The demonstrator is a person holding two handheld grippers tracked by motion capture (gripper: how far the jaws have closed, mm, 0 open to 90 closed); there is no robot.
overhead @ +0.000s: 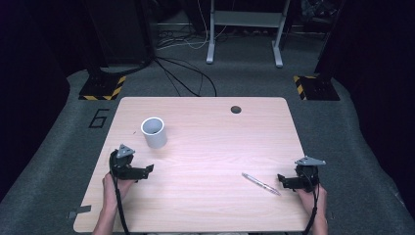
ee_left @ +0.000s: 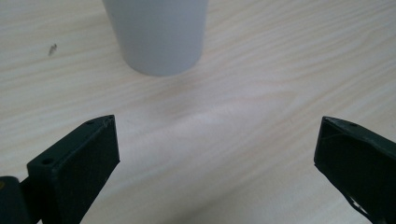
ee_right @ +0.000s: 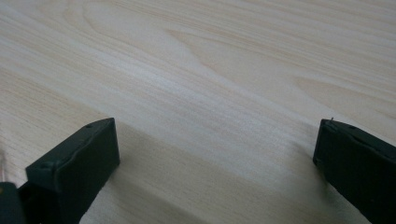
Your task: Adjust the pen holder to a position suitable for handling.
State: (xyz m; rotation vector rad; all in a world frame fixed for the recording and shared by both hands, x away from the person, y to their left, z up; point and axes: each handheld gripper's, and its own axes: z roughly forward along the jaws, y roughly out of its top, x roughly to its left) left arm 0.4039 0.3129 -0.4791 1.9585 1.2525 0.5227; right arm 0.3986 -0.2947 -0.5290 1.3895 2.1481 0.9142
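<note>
Resting on the desk (overhead: 205,147), both tongs are empty, so the work looks barely begun. The left tongs (ee_left: 217,149) stand with jaws wide apart, aimed at the white cup (overhead: 154,132), which stands upright just ahead of them. The right tongs (overhead: 281,179), jaws likewise spread, sit just beside the pen (overhead: 261,184), which lies flat near the front right. Judging by this, gripping the pen and dropping it in the cup remain undone.
</note>
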